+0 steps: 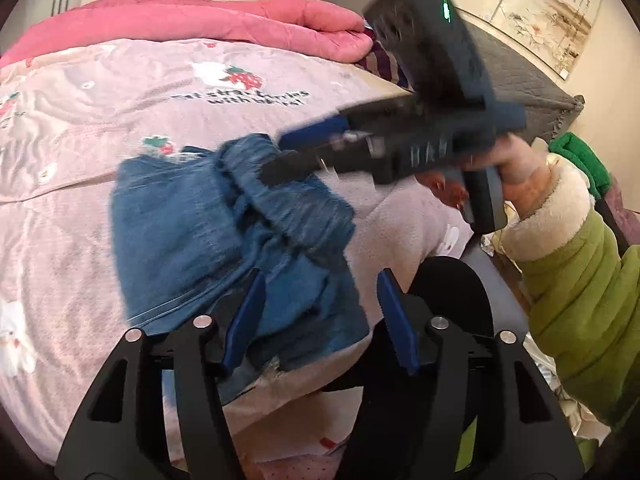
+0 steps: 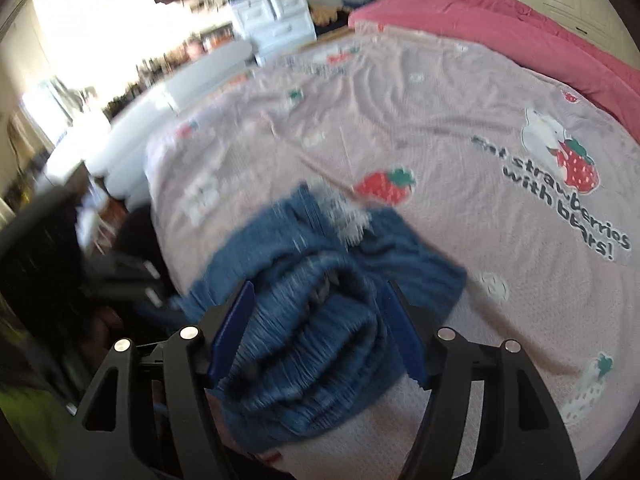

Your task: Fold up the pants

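pants: blue denim pants (image 1: 224, 240), bunched in a thick multi-layer heap on the pink bedspread (image 1: 80, 184), near the bed edge closest to you; one frayed whitish hem (image 2: 344, 216) sticks out at the far side of the heap
left gripper: your left gripper (image 1: 320, 316) hangs over the near end of the heap, angled down; fingers about halfway apart, blue pads (image 1: 244, 320) clear of the cloth, denim lies below and between them, nothing pinched
right gripper: your right gripper (image 2: 316, 328) is over the rolled top fold, tilted steeply down; fingers spread wide, the fold sits between the pads (image 2: 230, 328); left pad looks to brush the denim but blur makes it hard to tell, no squeeze visible
right gripper, other view: from the left wrist view its tips (image 1: 288, 156) sit at the upper fold of the heap; your hand (image 1: 516, 172) on the handle, green sleeve (image 1: 576, 300) with cream cuff
bedspread: pink, strawberry and bear print, black lettering (image 2: 560, 208); flat around the heap
bedding: darker pink quilt (image 1: 200, 24) piled along the far side of the bed, well apart from the pants
image quality: both views motion-blurred, denim edges smeared
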